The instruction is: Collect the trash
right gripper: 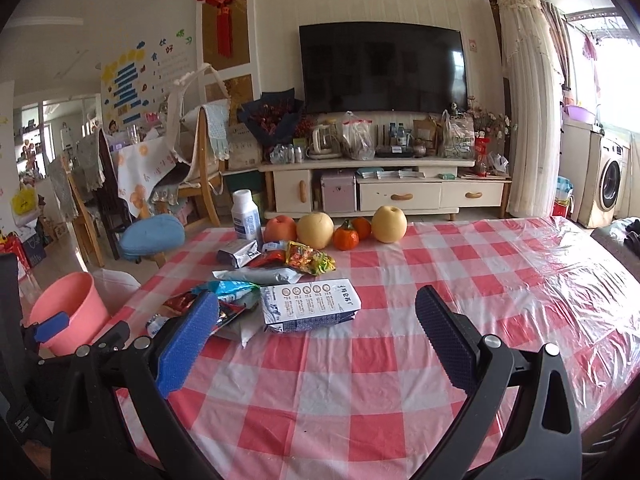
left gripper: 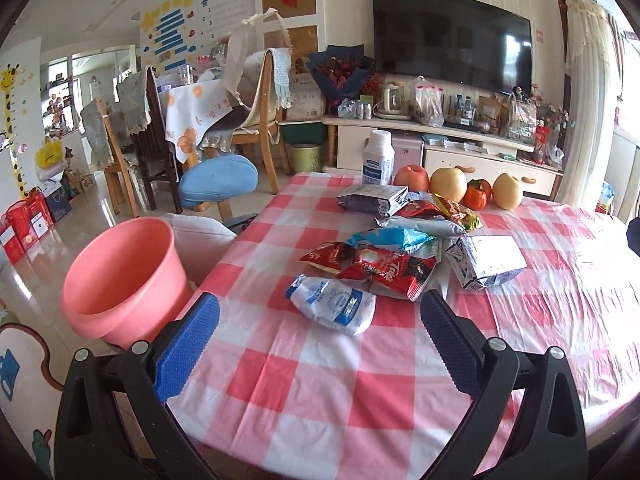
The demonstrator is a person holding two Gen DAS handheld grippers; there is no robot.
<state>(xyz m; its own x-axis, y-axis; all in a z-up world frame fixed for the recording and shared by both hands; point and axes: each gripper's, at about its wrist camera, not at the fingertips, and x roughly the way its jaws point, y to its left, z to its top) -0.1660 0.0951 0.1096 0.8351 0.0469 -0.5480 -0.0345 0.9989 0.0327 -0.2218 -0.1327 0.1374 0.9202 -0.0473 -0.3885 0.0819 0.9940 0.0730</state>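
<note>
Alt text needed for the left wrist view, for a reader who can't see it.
The open left gripper hovers over a red-and-white checked tablecloth, facing a pile of snack wrappers and a flattened milk carton. An empty pink bucket sits beside the table's left edge; fruit and a white bottle stand behind.

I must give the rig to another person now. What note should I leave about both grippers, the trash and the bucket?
Left gripper: open, empty, above the table's near edge, facing the crumpled white-and-blue pouch.
Right gripper: open, empty, over the checked tablecloth, near the milk carton.
Trash: wrappers and cartons piled mid-table; a second flattened carton at the far end.
Pink bucket: beside the table's left edge; no trash visible inside.
Not trash: fruit and, probably, the white bottle.
Done: seemingly nothing. Left: every piece.
</note>
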